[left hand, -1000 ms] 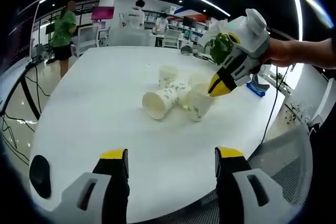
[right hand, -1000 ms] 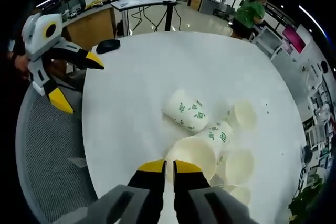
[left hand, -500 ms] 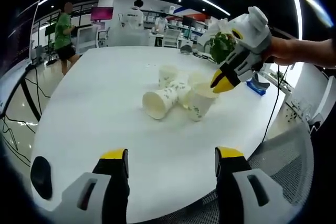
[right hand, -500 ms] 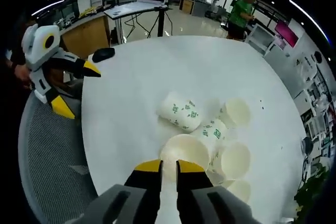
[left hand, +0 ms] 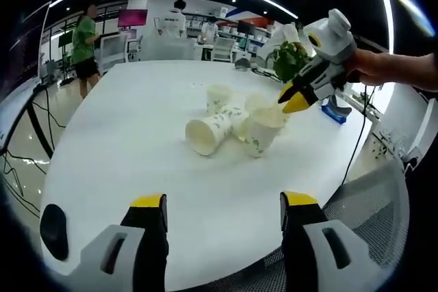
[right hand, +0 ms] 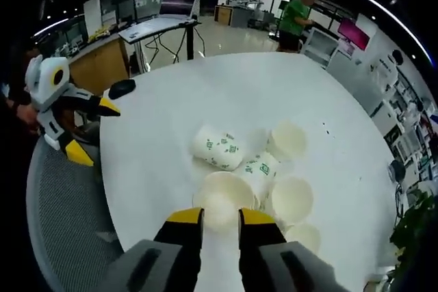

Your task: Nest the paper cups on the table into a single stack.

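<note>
Paper cups [right hand: 287, 200] sit clustered mid-bench [right hand: 205, 94], some tipped, while the right hand-held gripper [right hand: 220, 215] pinches the near upright cup [right hand: 222, 200] by its rim, likely to lift it for nesting; the left hand-held gripper [left hand: 222, 203] waits, jaws apart.

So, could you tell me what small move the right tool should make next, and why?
Probably lift the upright cup and carry it over another upright cup to nest it. The right tool appears to pinch that cup's near rim, though whether it grips is unclear. The left tool waits open near the table edge, far from the cups.
</note>
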Demonstrator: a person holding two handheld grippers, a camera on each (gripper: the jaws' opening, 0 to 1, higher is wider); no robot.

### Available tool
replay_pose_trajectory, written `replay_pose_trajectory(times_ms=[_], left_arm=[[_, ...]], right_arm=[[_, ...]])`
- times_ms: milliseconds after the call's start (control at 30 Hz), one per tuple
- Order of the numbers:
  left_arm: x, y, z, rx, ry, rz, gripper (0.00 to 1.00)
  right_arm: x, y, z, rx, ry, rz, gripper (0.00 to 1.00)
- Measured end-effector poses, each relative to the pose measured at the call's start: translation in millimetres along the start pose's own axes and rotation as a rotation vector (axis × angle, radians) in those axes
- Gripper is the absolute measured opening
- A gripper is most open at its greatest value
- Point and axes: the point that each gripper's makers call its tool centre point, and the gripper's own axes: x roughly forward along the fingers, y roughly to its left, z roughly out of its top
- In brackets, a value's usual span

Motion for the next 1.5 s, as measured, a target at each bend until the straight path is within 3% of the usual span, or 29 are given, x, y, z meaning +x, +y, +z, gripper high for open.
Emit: replay_pose_trajectory(times_ms=[100,200,667,933,1267,1500], left_arm=[[0,-0.5,-0.1,0.002,0.002,-0.001,0.66],[0,-0.6,-0.1,0.002,0.002,-0.001,0.66],[2,3.7,-2.7,0.004,0.003,0.002,0.66],[2,2.5,-2.6,0.005,0.008,0.001,0.66],[1,0.7,-3.0,0.005,0.014,0.001,0.66],[1,-0.2,-3.8,0.008,0.020,0.001,0.65]], right_arm=[[-4,-8,0.0,0.034,-0.033,-0.022,0.33],[-9,-18,-1.9,0.052,-0.051,-0.046,0.35],[-12,-57,-49.1,0.111,0.031,-0.115,0.40],[6,-74,-69.9,0.138,0.069,-0.115,0.40],[33,-76,-75.3,0.154,0.113,-0.066,0.38],[50,-72,-83.5,0.150,0.164,-0.026,0.29]])
